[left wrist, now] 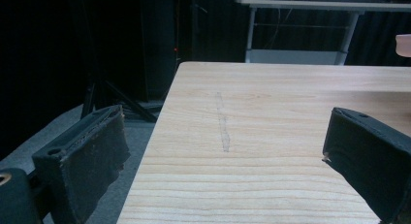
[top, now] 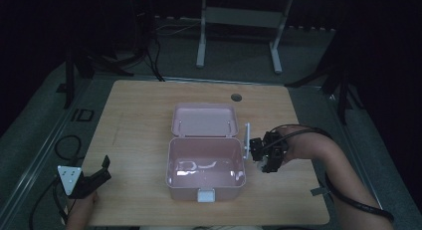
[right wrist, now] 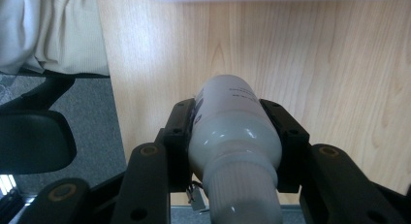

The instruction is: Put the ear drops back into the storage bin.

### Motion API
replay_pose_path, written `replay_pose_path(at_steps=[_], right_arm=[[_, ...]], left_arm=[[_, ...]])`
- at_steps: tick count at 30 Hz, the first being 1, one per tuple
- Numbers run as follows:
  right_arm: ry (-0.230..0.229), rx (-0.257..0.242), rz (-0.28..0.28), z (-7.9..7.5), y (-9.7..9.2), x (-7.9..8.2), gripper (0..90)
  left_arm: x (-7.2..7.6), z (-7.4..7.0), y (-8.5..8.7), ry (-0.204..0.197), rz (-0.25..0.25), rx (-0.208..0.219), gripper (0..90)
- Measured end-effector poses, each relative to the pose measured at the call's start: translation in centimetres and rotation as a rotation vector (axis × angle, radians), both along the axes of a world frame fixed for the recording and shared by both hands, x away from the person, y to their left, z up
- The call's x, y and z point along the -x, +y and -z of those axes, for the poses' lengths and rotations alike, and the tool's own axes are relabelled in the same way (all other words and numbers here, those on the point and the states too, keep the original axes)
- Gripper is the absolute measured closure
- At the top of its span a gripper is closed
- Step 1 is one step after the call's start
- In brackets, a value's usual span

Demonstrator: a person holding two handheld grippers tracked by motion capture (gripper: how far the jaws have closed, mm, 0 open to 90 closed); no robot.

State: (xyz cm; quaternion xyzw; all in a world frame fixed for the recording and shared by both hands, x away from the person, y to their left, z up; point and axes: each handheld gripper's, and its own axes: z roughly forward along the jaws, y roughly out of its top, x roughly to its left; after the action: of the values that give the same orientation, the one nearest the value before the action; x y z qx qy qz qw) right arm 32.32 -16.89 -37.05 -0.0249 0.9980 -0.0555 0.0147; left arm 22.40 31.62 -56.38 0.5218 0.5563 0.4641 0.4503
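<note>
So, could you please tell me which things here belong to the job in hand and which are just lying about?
In the job:
- white bottle, clamped in the right gripper
- open pink box on the table

Just about:
- left gripper, jaws open, idle
- white desk frame behind
- black stands on the floor

Your right hand-held gripper [right wrist: 232, 151] is black, and the bottle [right wrist: 232, 132] in it is white with a ribbed white cap and dark print. The open box [top: 205, 163] is pale pink with a light grey latch; the surface [top: 139, 120] is light wood-grain
</note>
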Motion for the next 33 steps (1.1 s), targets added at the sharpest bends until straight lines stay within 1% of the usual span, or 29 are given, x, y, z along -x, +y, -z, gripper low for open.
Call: replay_pose_path(at_steps=[6,10,15,19,21,23,27,33], right_arm=[[-0.005,-0.016,-0.014,-0.6,1.9,0.1,59.5],[0.0,-0.019,-0.035,-0.7,3.1,0.2,59.5],[0.002,-0.018,-0.044,-0.9,4.4,0.3,59.5],[0.0,-0.022,-0.07,-1.0,5.5,0.5,59.5],[0.002,-0.023,-0.073,-1.0,5.7,0.5,59.5],[0.0,-0.021,-0.083,-0.8,6.4,0.5,59.5],[0.006,-0.027,-0.087,-0.5,7.0,0.4,59.5],[0.02,-0.023,-0.08,0.8,7.6,-0.1,59.4]], left_arm=[[0.0,0.0,0.0,-0.001,0.002,-0.001,2.4],[0.0,0.0,0.0,0.0,0.002,0.002,2.4],[0.0,0.0,0.0,0.001,0.003,0.002,2.4],[0.0,0.0,0.0,0.001,0.003,0.002,2.4],[0.0,0.0,0.0,0.001,0.003,0.002,2.4],[0.0,0.0,0.0,0.0,0.004,0.002,2.4],[0.0,0.0,0.0,0.001,0.004,0.002,2.4],[0.0,0.0,0.0,0.001,0.006,0.002,2.3]])
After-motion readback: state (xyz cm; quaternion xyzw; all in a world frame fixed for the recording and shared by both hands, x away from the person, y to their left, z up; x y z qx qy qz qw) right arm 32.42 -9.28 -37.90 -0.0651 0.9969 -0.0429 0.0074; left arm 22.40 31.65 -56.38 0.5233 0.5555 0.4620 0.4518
